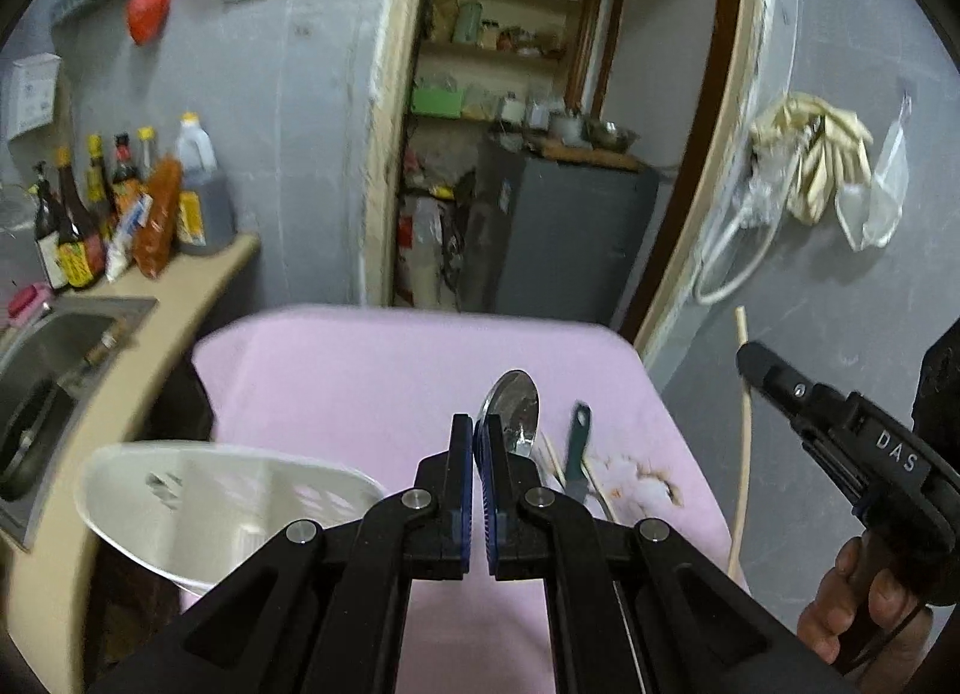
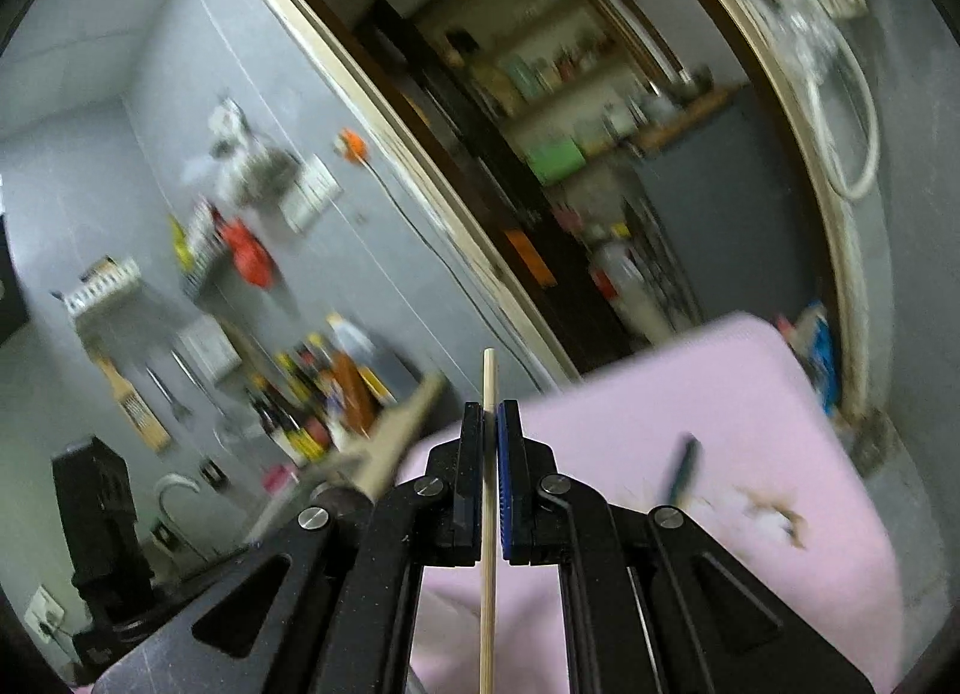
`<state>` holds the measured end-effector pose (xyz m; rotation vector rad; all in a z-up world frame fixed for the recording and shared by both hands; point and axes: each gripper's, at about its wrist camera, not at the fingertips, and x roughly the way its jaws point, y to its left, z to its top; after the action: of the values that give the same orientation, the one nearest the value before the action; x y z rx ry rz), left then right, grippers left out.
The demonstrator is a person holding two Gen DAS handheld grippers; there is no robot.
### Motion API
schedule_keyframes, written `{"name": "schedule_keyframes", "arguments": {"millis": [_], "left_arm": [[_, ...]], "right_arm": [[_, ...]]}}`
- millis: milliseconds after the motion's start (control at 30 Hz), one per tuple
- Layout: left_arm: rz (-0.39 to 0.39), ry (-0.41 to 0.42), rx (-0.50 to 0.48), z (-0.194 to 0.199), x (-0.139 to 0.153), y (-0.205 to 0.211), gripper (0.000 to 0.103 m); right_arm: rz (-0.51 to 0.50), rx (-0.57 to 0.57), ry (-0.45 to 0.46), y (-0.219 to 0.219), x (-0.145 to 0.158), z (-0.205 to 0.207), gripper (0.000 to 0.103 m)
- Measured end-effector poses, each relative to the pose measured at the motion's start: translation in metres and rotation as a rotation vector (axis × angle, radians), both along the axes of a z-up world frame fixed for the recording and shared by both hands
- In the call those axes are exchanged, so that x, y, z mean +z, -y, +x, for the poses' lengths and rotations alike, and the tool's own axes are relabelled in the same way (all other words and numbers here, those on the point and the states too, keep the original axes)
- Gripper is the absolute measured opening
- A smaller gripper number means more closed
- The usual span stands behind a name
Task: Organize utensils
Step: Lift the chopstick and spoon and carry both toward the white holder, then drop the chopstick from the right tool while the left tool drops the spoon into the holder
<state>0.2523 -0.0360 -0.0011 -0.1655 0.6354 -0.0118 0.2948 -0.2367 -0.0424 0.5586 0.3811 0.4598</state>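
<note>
My left gripper (image 1: 478, 434) is shut, and its blue pads pinch the rim of a metal spoon (image 1: 515, 403). The spoon's bowl stands up just right of the fingers, above the pink-covered table (image 1: 360, 370). A green-handled knife (image 1: 578, 451) and a pale chopstick (image 1: 555, 461) lie on the cloth beside it. The knife (image 2: 684, 469) is a blur in the right wrist view. My right gripper (image 2: 491, 424) is shut on a long wooden chopstick (image 2: 488, 514), which runs straight up between its pads. From the left wrist view, that right gripper (image 1: 749, 356) holds the chopstick (image 1: 743, 454) upright off the table's right edge.
A white slotted basket (image 1: 198, 505) stands at the table's front left corner. Left of it are a counter with a steel sink (image 1: 54, 346) and a row of sauce bottles (image 1: 120, 202). A brown stain (image 1: 654, 484) marks the cloth. A doorway (image 1: 510, 123) opens behind the table.
</note>
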Motion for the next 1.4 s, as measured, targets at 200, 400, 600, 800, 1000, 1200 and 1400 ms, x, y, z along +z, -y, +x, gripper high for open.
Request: {"name": "schedule_keyframes", "arguments": {"millis": [200, 400, 600, 800, 1000, 1200, 1400], "left_arm": [[0.027, 0.075, 0.066, -0.015, 0.044, -0.06, 0.003], [0.072, 0.14, 0.165, -0.028, 0.065, -0.121, 0.003], [0.145, 0.182, 0.264, -0.032, 0.058, -0.171, 0.003], [0.186, 0.214, 0.316, -0.027, 0.035, -0.197, 0.003], [0.177, 0.222, 0.323, -0.022, 0.004, -0.198, 0.003], [0.239, 0.262, 0.301, -0.027, -0.022, -0.179, 0.003], [0.3, 0.265, 0.243, -0.034, -0.042, -0.157, 0.003]], "right_arm": [[0.049, -0.003, 0.146, -0.055, 0.043, 0.003, 0.004], [0.017, -0.01, 0.225, -0.114, 0.057, 0.009, 0.004], [-0.057, -0.016, 0.281, -0.149, 0.053, 0.004, 0.004], [-0.125, -0.06, 0.337, -0.177, 0.039, 0.005, 0.004], [-0.185, -0.056, 0.335, -0.193, 0.022, 0.009, 0.004], [-0.217, -0.05, 0.314, -0.197, 0.005, 0.009, 0.004], [-0.231, -0.022, 0.282, -0.201, -0.01, 0.008, 0.004]]}}
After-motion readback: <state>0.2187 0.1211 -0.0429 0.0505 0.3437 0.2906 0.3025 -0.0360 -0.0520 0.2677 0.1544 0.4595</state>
